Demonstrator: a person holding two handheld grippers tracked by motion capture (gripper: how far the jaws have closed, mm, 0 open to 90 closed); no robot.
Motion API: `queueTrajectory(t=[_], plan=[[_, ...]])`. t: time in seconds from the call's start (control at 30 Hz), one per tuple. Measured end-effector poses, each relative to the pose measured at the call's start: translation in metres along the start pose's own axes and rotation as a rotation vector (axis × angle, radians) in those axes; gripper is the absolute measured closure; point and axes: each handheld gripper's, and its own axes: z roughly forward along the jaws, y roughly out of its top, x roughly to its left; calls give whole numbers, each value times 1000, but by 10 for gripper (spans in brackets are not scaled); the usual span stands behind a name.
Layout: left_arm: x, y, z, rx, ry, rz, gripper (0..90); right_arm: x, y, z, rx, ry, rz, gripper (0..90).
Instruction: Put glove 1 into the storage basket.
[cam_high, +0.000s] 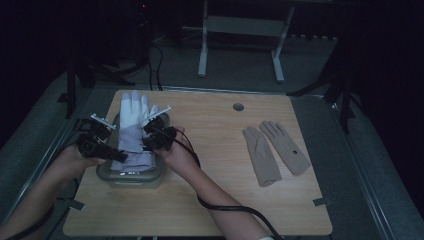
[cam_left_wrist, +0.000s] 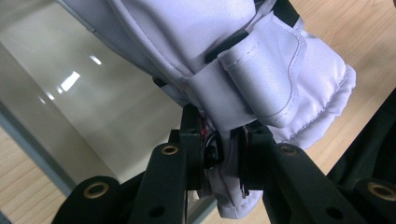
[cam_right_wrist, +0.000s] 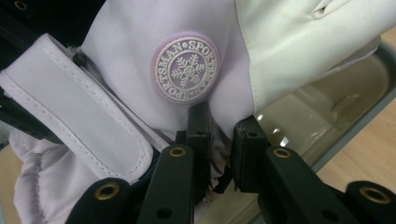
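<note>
A padded white and lavender glove (cam_high: 133, 125) hangs over a clear plastic container (cam_high: 131, 181) at the table's left, its fingers pointing to the far side. My left gripper (cam_high: 120, 155) is shut on the glove's cuff from the left. In the left gripper view the jaws (cam_left_wrist: 223, 161) pinch the cuff fabric below the wrist strap (cam_left_wrist: 266, 74). My right gripper (cam_high: 148, 141) is shut on the glove from the right. In the right gripper view the jaws (cam_right_wrist: 221, 140) clamp lavender fabric just under a round snowflake badge (cam_right_wrist: 187, 68).
A pair of tan knit gloves (cam_high: 276, 150) lies flat on the right half of the wooden table (cam_high: 215, 200). A round cable hole (cam_high: 238, 107) sits near the far edge. The container's clear wall (cam_right_wrist: 336, 109) is just below the glove. Table legs stand beyond.
</note>
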Motion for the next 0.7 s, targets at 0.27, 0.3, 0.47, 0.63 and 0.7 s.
queueTrajectory(t=[0.27, 0.3, 0.47, 0.63, 0.7], plan=[[14, -8, 20, 45, -25, -15, 754, -3, -11, 27, 64, 9, 28, 796], [16, -11, 25, 46, -23, -22, 753, -2, -12, 30, 70, 2, 22, 796], [23, -18, 39, 73, -21, -40, 746, 0, -17, 40, 89, -3, 27, 796], [22, -18, 48, 89, -11, -46, 737, 3, -18, 47, 140, -38, 17, 794], [21, -17, 54, 115, -15, -49, 729, 1, -16, 50, 194, -38, 41, 782]])
